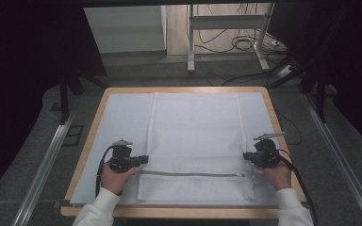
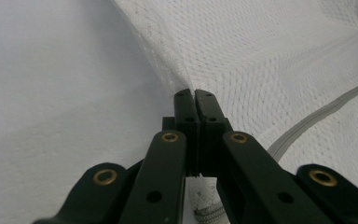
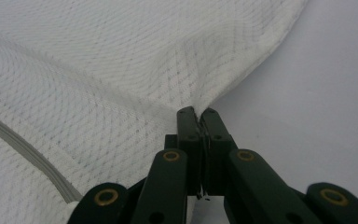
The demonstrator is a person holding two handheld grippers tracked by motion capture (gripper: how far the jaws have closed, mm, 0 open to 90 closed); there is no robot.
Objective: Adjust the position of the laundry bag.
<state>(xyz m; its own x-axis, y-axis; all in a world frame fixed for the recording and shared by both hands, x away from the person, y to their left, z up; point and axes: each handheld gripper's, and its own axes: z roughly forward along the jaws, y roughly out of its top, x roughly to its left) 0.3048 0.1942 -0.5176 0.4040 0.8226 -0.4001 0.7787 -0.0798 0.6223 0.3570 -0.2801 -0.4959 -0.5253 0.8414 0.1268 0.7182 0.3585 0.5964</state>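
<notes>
Scene: you sit at a wooden table point(image 1: 88, 141) covered by a pale sheet point(image 1: 118, 122), with a white mesh laundry bag point(image 1: 195, 136) spread flat in the middle of it.

Mesh laundry bag: it lies lengthwise away from you, its near end close to the table's front edge. A grey zipper point(image 1: 193, 174) runs across it near that end, from side to side.

Left gripper point(image 1: 143, 159): held in your left hand point(image 1: 115, 176), it sits at the bag's left edge, just above the zipper line. In the left gripper view point(image 2: 195, 93) the jaws are pressed together on the hem of the mesh, and the fabric rises in a small ridge from the pinch.

Right gripper point(image 1: 246, 157): held in your right hand point(image 1: 278, 174), it mirrors the other at the bag's right edge. In the right gripper view point(image 3: 198, 113) the jaws are likewise clamped on the mesh edge, with creases fanning out from the tips.

Step in hand: judging by the matched pinches, you have taken hold of both side edges and are ready to move the bag — most likely a lift to fold or reposition it.

Next move: it calls for both hands rising together at the same pace, keeping the mesh taut between them — uneven pull would skew the bag or slip the thin hem from a jaw.
</notes>
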